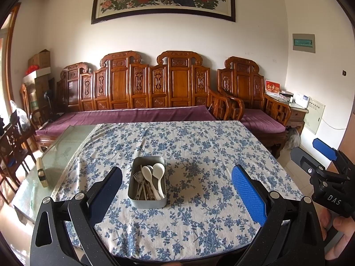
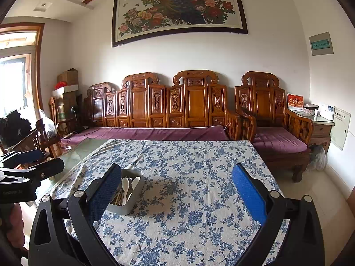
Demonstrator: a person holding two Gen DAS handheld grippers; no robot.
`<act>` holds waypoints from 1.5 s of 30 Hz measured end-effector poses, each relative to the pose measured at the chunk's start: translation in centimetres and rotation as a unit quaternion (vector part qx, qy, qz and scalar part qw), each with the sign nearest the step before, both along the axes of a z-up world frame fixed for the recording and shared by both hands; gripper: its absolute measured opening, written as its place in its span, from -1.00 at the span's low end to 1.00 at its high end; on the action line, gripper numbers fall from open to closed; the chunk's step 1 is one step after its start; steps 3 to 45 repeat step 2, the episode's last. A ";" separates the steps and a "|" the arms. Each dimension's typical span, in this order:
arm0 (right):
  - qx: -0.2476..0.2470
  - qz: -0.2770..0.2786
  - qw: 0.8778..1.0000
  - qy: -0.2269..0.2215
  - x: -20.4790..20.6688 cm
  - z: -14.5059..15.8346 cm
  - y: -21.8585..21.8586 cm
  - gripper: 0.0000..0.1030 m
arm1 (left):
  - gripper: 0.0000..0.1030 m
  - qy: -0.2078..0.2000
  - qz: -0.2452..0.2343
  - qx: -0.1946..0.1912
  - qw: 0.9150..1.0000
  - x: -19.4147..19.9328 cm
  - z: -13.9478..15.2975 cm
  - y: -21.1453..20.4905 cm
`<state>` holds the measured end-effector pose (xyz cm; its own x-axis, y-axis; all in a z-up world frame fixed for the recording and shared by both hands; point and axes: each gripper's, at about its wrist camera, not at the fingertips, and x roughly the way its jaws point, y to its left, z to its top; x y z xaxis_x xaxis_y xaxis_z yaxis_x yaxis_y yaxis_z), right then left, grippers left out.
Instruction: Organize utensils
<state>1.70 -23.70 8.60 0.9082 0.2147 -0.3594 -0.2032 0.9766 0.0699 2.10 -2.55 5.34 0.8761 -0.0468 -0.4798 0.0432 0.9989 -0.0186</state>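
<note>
We hold the left gripper [image 1: 176, 189] over the near edge of the table [image 1: 199, 146], jaws spread wide and empty. The right gripper [image 2: 176, 188] hangs to its right, also spread and empty. The tin [image 1: 148, 199] of spoons [image 1: 153, 173] and other utensils sits on the cloth, left of centre, towards the near edge.

From my left camera, white letters "DAS" read clearly on the black body of the right gripper [image 1: 326, 155], at four o'clock. Gold characters on the red card [image 1: 272, 88] and print on the green wall panel [image 1: 303, 42] stay too small for me to read.
</note>
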 end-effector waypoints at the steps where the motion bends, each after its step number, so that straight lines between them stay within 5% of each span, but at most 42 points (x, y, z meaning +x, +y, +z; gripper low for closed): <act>1: 0.000 0.000 1.000 0.000 0.0 0.0 0.0 0.95 | 0.85 0.000 0.000 0.000 1.000 0.0 0.0 0.0; 45: 0.000 0.000 1.000 0.000 0.0 0.0 0.0 0.95 | 0.85 0.000 0.000 0.000 1.000 0.0 0.0 -0.1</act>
